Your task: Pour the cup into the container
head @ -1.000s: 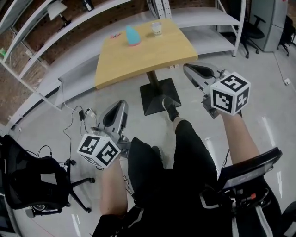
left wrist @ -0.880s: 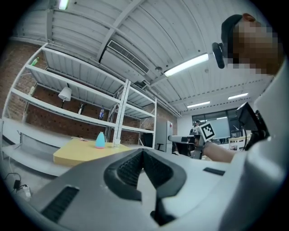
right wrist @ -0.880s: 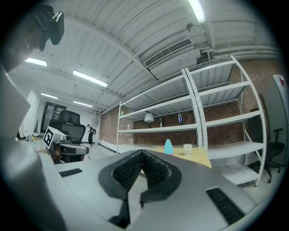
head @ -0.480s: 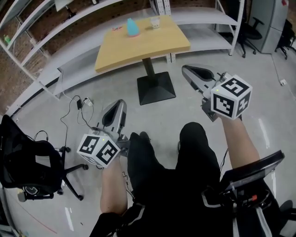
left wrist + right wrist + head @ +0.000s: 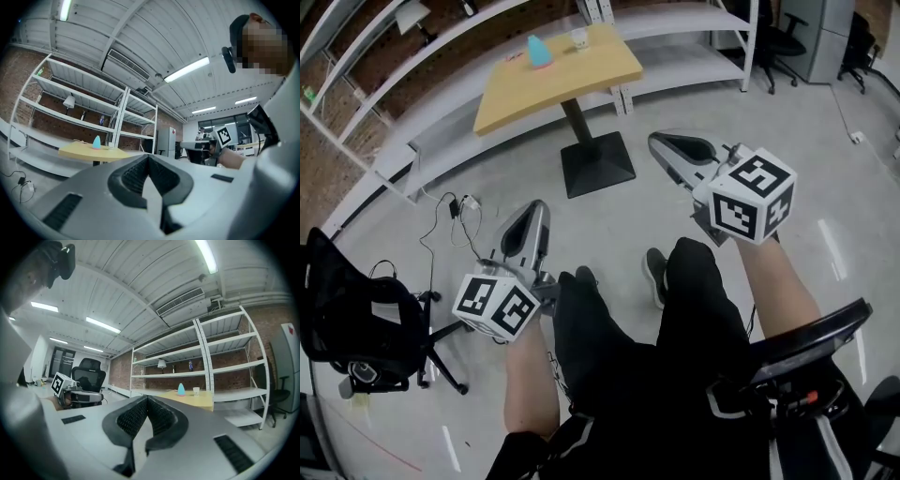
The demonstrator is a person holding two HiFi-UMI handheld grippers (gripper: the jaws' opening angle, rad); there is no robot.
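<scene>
Holding the left gripper (image 5: 534,211) low over the floor, jaws pressed together on nothing, marker cube nearest the body. Holding the right gripper (image 5: 664,145) higher and further forward, jaws likewise closed tight and gripping nothing. Aiming both toward a wooden pedestal table (image 5: 581,80) standing well ahead, far from either claw.

Finding the white cup (image 5: 579,38) upright on the far part of that tabletop, ahead and somewhat left of the right gripper's tip, ahead and to the right of the left gripper's tip. Finding the teal container (image 5: 540,52) upright beside the cup on its left, near it but apart.

Looking along the right gripper's closed jaws: container and cup showing above and to the right of the tip, with the other gripper off to the left. Looking along the left gripper's closed jaws: container showing above and to the left of the tip, the cup perhaps being the pale speck just right of it, too small to be sure.

Keeping black-trousered legs (image 5: 694,319) between the two grippers. Passing a black office chair (image 5: 356,328) to the left of the left gripper and a floor cable (image 5: 455,220) just ahead-left of its tip. Facing white shelving (image 5: 694,28) beyond the table.
</scene>
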